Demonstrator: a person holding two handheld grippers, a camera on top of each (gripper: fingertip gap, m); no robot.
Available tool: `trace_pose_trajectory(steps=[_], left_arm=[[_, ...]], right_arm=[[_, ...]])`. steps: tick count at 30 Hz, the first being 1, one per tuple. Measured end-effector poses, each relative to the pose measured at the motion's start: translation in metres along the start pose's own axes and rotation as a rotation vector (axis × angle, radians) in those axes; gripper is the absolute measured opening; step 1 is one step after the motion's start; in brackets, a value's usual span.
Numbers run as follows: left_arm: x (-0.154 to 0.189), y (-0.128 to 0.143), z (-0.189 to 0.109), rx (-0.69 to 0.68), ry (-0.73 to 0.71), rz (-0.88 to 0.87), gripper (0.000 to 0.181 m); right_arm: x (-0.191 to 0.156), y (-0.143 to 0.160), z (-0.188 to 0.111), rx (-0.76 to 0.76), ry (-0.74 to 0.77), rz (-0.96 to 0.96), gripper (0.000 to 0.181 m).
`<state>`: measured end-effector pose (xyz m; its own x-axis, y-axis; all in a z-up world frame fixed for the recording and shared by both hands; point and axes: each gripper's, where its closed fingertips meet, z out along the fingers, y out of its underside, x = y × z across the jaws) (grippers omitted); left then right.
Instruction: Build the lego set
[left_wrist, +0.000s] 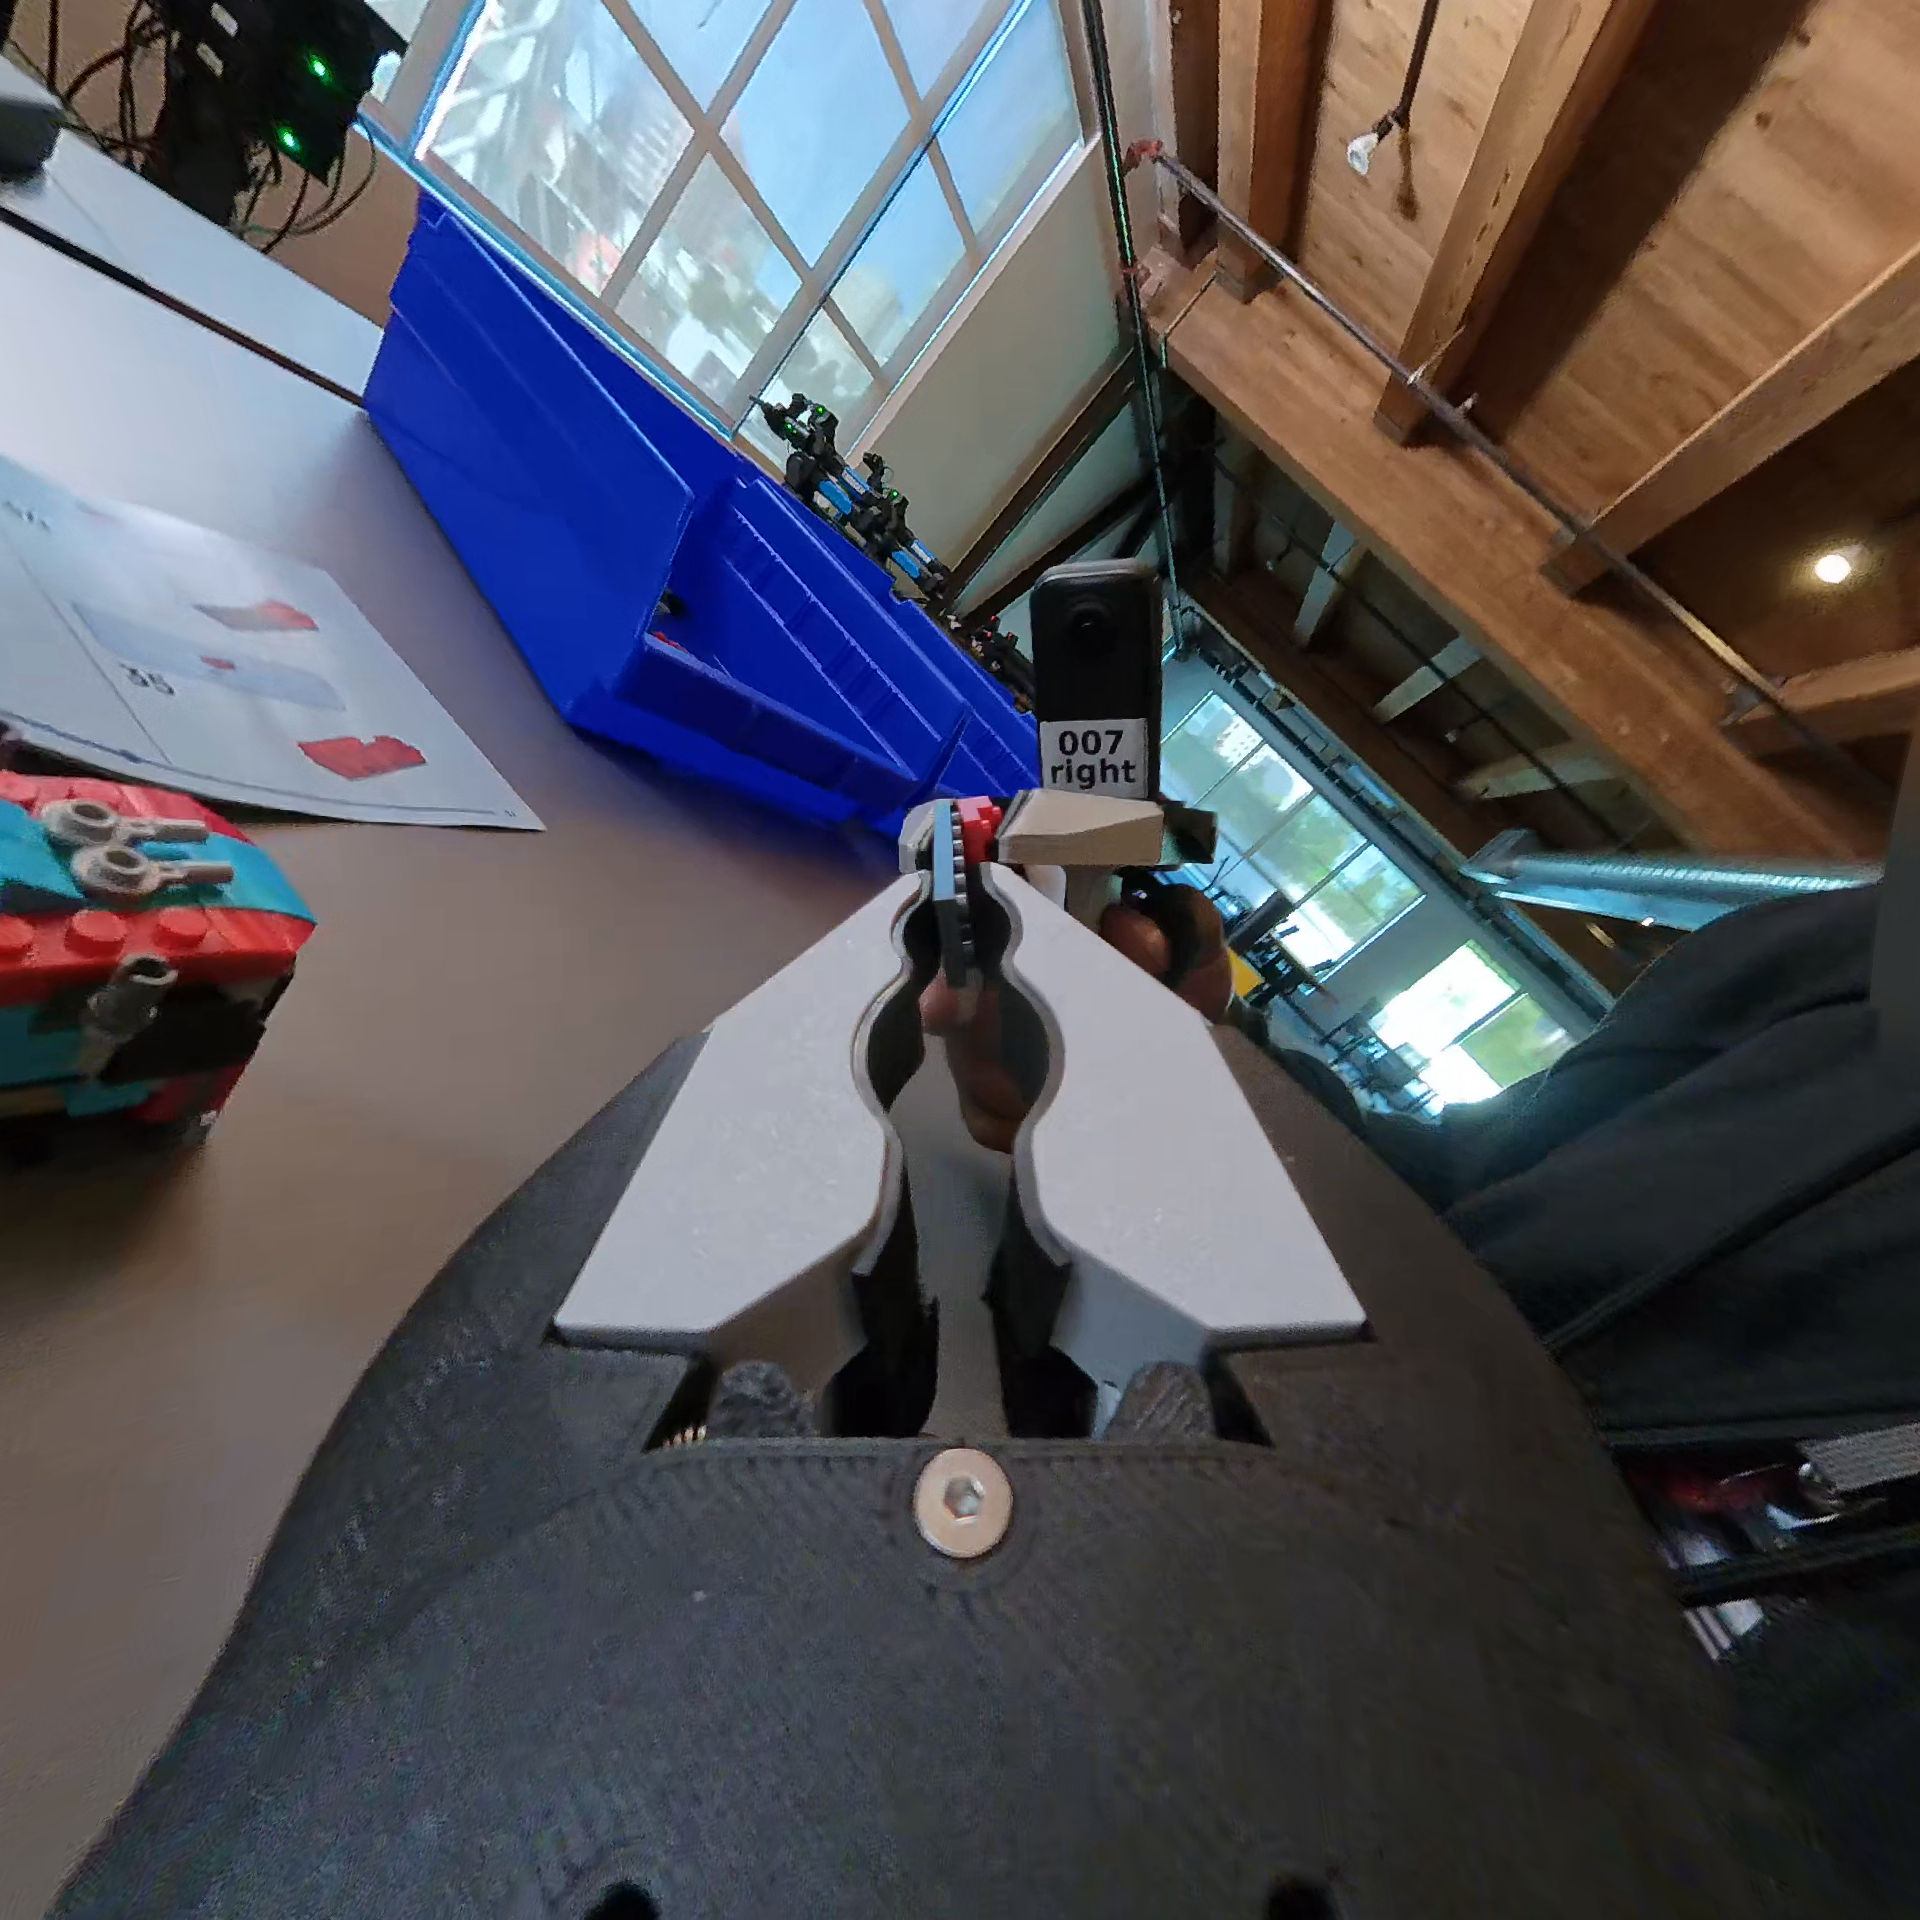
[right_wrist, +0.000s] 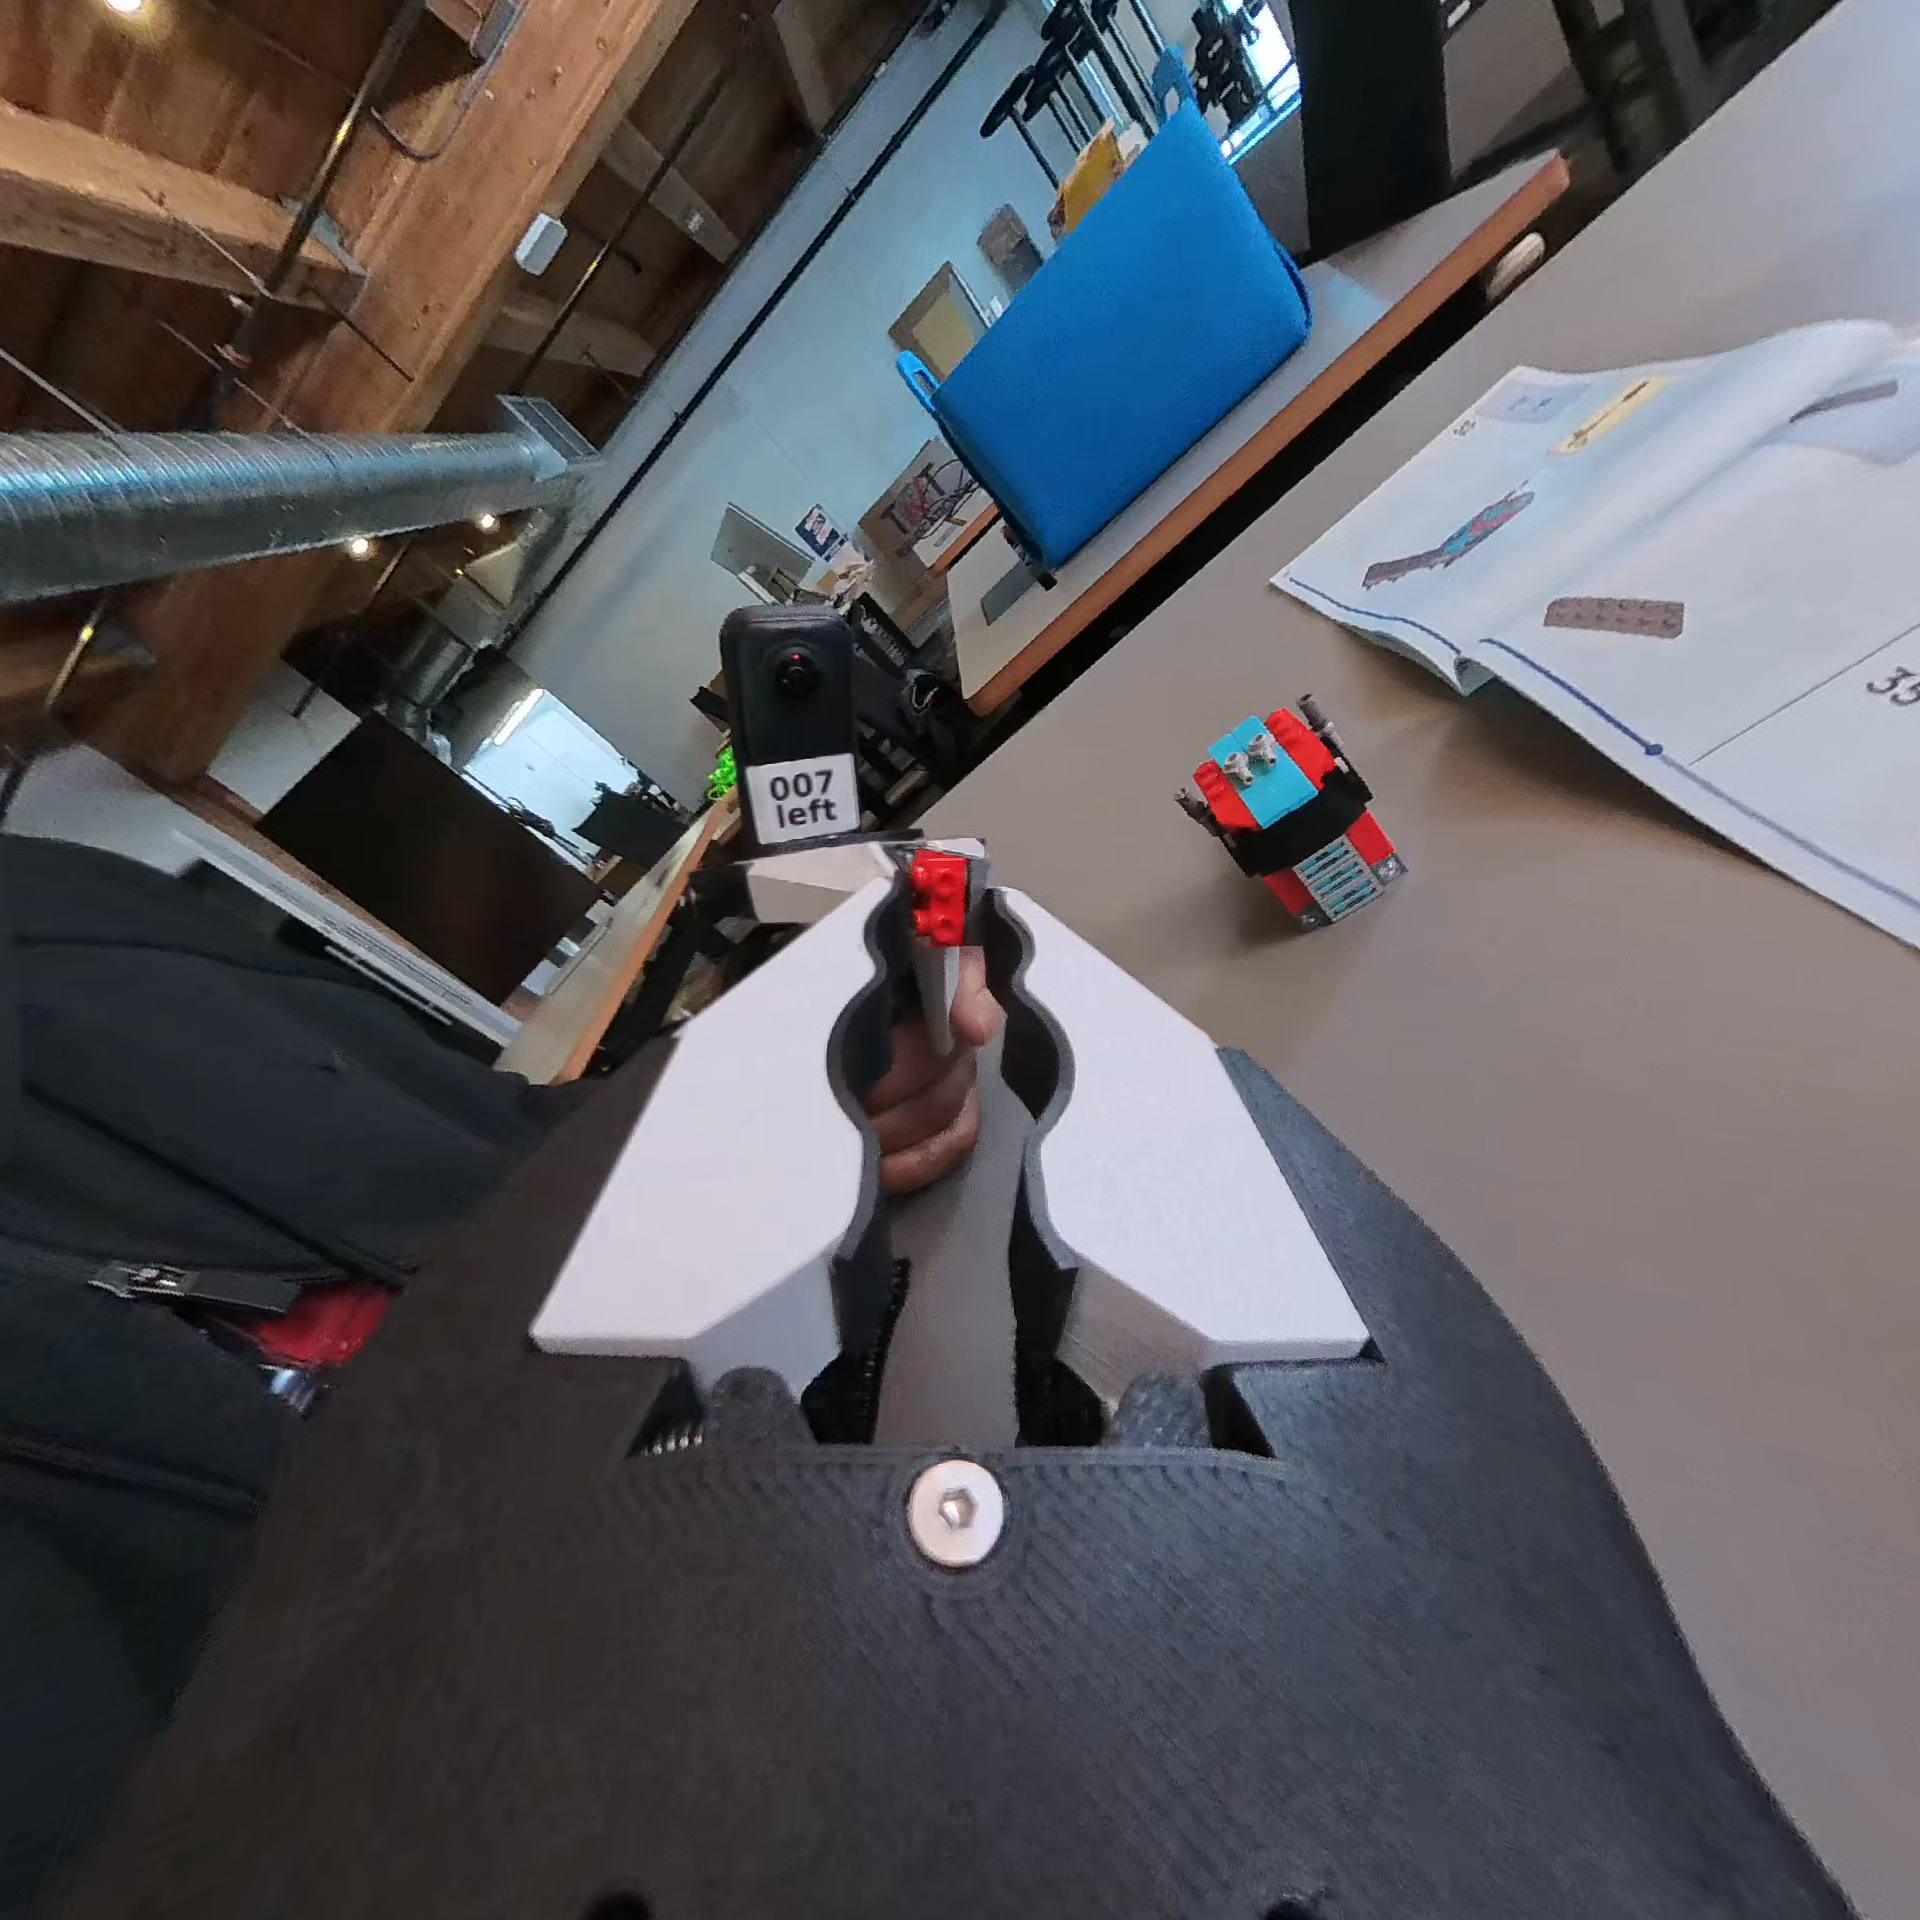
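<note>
Red brick (right_wrist: 937, 896) pinched in right claw (right_wrist: 940, 914), gray plate (left_wrist: 954, 914) in left claw (left_wrist: 951, 904).

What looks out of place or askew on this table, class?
Nothing is spilled or broken. The model sits tilted on the table, away from both grippers, apparently resting at an angle rather than flat. The booklet lies open. The left gripper and right gripper meet in mid-air, holding small pieces.
</note>
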<state>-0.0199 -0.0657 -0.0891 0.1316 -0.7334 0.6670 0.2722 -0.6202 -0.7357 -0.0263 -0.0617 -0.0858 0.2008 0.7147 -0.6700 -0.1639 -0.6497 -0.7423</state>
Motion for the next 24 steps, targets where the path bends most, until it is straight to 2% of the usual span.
trace_pose_trajectory(steps=[12,19,24], left_arm=[[0.016,-0.005,-0.002,0.039,0.071,0.167,0.006],[0.022,0.004,-0.005,-0.041,0.110,0.255,0.006],[0.026,0.005,-0.005,-0.039,0.122,0.288,0.006]], right_arm=[[-0.018,-0.007,-0.003,0.091,-0.033,-0.095,0.012],[-0.024,0.004,-0.006,-0.033,-0.031,-0.205,0.013],[-0.028,0.005,-0.006,-0.061,-0.008,-0.291,0.013]])
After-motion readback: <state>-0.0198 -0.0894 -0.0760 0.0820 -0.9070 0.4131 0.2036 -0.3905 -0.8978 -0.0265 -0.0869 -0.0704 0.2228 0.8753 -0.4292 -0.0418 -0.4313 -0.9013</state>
